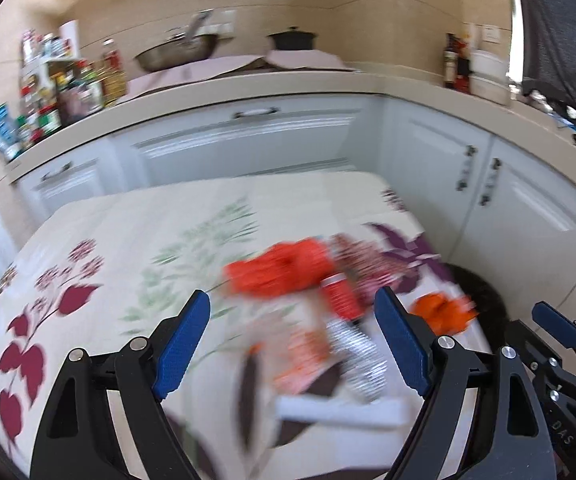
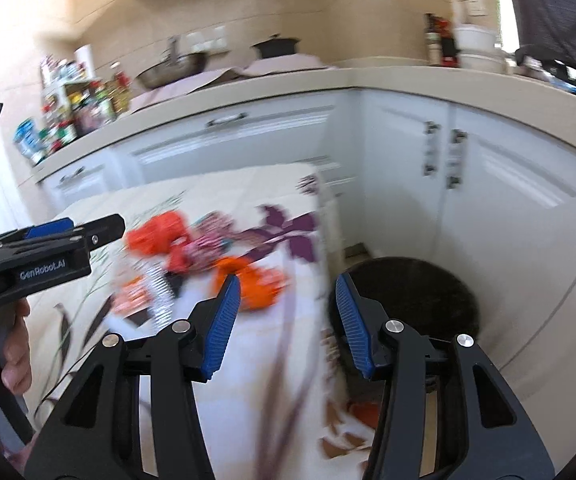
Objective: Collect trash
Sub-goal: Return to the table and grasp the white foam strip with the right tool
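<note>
On the flowered worktop (image 1: 128, 232), the trash (image 1: 308, 300) lies heaped near its right edge, above a dark bin (image 2: 408, 296) on the floor. Left hand-held gripper (image 1: 292, 344) is wide and empty; right hand-held gripper (image 2: 288, 320) half open, also empty. A hasty grab could knock wrappers off, missing the bin. White kitchen cabinets (image 1: 248, 140) stand behind.

The tablecloth's (image 1: 128, 232) left half lies bare and open. Wrappers (image 1: 288, 272) crowd its right side. The bin (image 2: 416, 292) sits hemmed between table edge and cabinets (image 2: 488, 200).
</note>
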The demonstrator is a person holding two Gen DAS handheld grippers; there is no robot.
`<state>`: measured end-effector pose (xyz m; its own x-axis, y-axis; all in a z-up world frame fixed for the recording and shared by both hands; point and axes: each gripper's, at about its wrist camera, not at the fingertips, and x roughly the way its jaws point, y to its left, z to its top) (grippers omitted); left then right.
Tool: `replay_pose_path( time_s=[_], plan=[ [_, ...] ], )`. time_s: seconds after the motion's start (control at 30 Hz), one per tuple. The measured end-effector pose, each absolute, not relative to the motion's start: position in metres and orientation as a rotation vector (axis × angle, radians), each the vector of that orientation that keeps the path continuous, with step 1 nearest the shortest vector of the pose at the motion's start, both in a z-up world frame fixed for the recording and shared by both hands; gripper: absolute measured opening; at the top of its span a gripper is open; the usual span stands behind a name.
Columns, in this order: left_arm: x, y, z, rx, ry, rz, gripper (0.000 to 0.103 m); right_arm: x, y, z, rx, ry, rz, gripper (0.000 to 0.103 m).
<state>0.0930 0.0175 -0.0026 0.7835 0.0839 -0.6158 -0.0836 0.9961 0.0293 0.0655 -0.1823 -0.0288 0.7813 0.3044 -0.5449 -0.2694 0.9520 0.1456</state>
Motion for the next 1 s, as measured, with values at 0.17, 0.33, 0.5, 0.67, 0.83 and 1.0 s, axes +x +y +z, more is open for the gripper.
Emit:
replay_pose_path(
  time_s=[0.17, 0.33, 0.5, 0.67, 0.83, 1.0],
  plan=[
    [0.076, 0.06, -0.015, -0.015, 0.695, 0.174, 0.081, 0.056, -0.143, -0.037, 0.024, 0.644, 0.393, 0.048],
    [0.064, 0.093, -0.024, -0.047, 0.713, 0.227, 0.081, 0.05, -0.119, -0.044, -0.014, 0.682, 0.44, 0.048],
    [0.054, 0.114, -0.031, -0.07, 0.725, 0.254, 0.081, 0.051, -0.101, -0.05, -0.048, 0.716, 0.462, 0.048],
    [0.051, 0.128, -0.037, -0.1, 0.739, 0.268, 0.081, 0.055, -0.092, -0.056, -0.075, 0.747, 0.47, 0.048],
    [0.051, 0.137, -0.039, -0.118, 0.743, 0.274, 0.081, 0.061, -0.088, -0.059, -0.09, 0.767, 0.47, 0.048],
    [0.051, 0.141, -0.043, -0.124, 0.756, 0.275, 0.081, 0.067, -0.083, -0.062, -0.107, 0.801, 0.485, 0.051]
  ],
)
